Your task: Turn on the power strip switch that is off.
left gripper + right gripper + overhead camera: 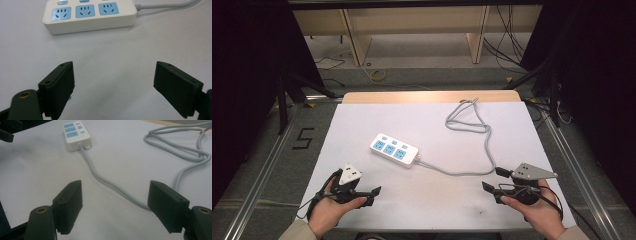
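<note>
Power strip point(394, 149), white with three blue sockets, lies on the tabletop point(362, 120) ahead of both tools, its long axis slanting from far-left to near-right. It sits straight ahead of the left tool point(114, 87) and nearer to it than to the right tool point(115, 206). Both tools gape wide and hold nothing. Its grey cord point(110, 185) runs between the right tool's jaws, then loops away; nothing else blocks either approach.
</note>
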{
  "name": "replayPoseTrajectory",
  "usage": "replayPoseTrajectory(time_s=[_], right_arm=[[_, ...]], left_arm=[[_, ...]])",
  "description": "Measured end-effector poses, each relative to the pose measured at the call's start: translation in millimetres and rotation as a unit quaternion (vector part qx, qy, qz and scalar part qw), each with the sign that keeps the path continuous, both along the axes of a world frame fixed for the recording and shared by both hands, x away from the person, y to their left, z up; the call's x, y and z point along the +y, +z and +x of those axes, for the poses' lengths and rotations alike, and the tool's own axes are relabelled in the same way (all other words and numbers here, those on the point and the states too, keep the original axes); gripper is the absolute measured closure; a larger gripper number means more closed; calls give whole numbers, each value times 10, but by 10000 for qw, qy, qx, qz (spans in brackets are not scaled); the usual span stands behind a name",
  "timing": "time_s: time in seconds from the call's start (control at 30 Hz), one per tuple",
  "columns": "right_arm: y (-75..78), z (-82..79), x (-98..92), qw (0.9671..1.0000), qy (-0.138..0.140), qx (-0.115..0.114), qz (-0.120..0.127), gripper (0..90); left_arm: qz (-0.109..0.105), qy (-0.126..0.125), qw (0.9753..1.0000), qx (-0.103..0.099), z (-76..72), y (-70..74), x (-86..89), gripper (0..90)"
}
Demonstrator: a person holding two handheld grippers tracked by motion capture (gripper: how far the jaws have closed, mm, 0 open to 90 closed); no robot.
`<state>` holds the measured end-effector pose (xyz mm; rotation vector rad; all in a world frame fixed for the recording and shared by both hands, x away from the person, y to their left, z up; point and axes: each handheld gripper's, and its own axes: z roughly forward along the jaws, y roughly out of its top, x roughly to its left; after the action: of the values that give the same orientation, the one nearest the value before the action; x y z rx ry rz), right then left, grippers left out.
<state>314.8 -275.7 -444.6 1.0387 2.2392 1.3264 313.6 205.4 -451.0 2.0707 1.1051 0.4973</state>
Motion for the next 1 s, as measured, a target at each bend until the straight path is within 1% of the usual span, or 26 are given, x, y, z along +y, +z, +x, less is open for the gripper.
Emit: replayPoseTrajectory(time_s=[0.13, 0.17, 0.2, 0.23, 0.27, 0.3, 0.33, 0.4, 0.5, 0.53, 0.57, 0.63, 0.7, 0.77, 1.0], right_arm=[[2, -2, 5, 10000, -5, 4, -4, 285], [2, -2, 5, 10000, -5, 4, -4, 285], [-1, -1, 3, 10000, -2, 5, -9, 285], [-3, 1, 1, 10000, -3, 5, -12, 285], [-2, 2, 0, 10000, -9, 8, -18, 285], [-2, 3, 1, 10000, -9, 6, -16, 285], [-3, 4, 4, 10000, -1, 3, -8, 286], [-3, 3, 7, 10000, 2, 5, -9, 286], [-5, 5, 15, 10000, 16, -9, -28, 287], [-6, 5, 15, 10000, 18, -11, -27, 286], [-6, 6, 16, 10000, 15, -10, -25, 287], [-6, 6, 16, 10000, 19, -6, -31, 287], [-7, 4, 18, 10000, 22, -2, -40, 287], [-8, 5, 20, 10000, 21, -2, -33, 287], [-17, 9, 26, 10000, 14, 31, -53, 287]], left_arm=[[21, 60, 10000, -23, 12, 2, 9, 229], [21, 60, 10000, -23, 12, 2, 9, 271], [-44, 52, 10000, -28, 10, 17, 27, 359], [-160, 67, 9998, -12, 10, 30, 38, 445], [-275, 110, 9996, 38, 11, 47, 46, 504], [-341, 121, 9993, 70, 14, 64, 57, 573], [-341, 121, 9993, 70, 14, 64, 57, 645], [-400, 185, 9990, 75, 15, 81, 61, 754], [-386, 159, 9991, 92, 11, 112, 62, 864], [-378, 162, 9991, 93, 13, 117, 58, 889], [-353, 154, 9992, 110, 16, 121, 53, 894], [-302, 154, 9993, 135, 21, 123, 37, 895], [-300, 161, 9993, 136, 25, 122, 25, 895], [-240, 113, 9996, 135, 47, 128, -7, 896], [-178, 31, 9997, 146, 106, 143, -60, 898]])
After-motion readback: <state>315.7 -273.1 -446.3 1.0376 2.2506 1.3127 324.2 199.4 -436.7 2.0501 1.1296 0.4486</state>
